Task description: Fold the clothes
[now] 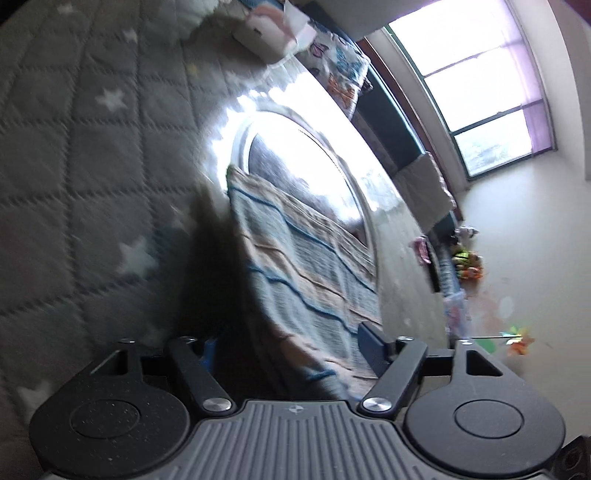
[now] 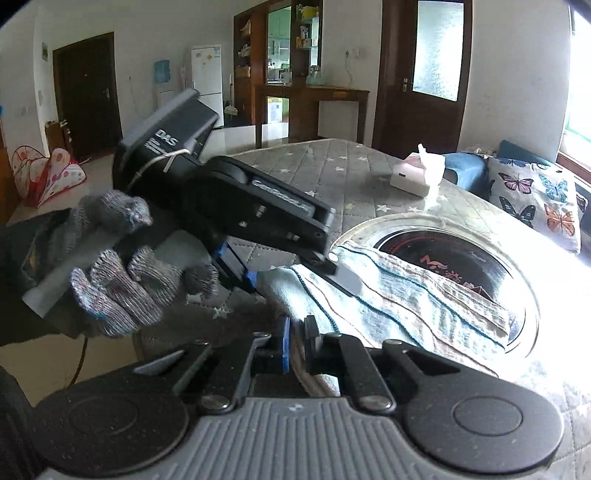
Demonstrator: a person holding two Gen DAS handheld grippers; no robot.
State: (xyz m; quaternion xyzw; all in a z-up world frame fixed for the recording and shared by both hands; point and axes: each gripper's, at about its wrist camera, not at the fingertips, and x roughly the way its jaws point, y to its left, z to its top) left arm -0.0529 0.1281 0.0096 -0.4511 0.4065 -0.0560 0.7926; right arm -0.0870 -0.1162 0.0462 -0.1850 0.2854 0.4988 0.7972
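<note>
A blue-and-beige striped cloth (image 1: 295,258) (image 2: 424,306) lies on a grey quilted cover with white stars (image 1: 74,184) (image 2: 332,162), partly over a round dark glass plate with a metal rim (image 1: 295,155) (image 2: 443,240). My right gripper (image 2: 297,345) is shut on the cloth's near edge, which bunches between its pads. My left gripper (image 1: 290,349) (image 2: 303,288) stands open around the cloth's left end. One of its fingers (image 2: 347,280) rests on top of the fabric, and the blue-padded finger (image 2: 251,280) sits beside it. A gloved hand (image 2: 122,280) holds the left gripper.
A white tissue box (image 2: 412,181) (image 1: 258,33) stands on the cover beyond the plate. A butterfly-print cushion (image 2: 535,199) (image 1: 340,66) lies at the far right edge, below a bright window (image 1: 480,92). The cover's front edge drops to the floor at the left.
</note>
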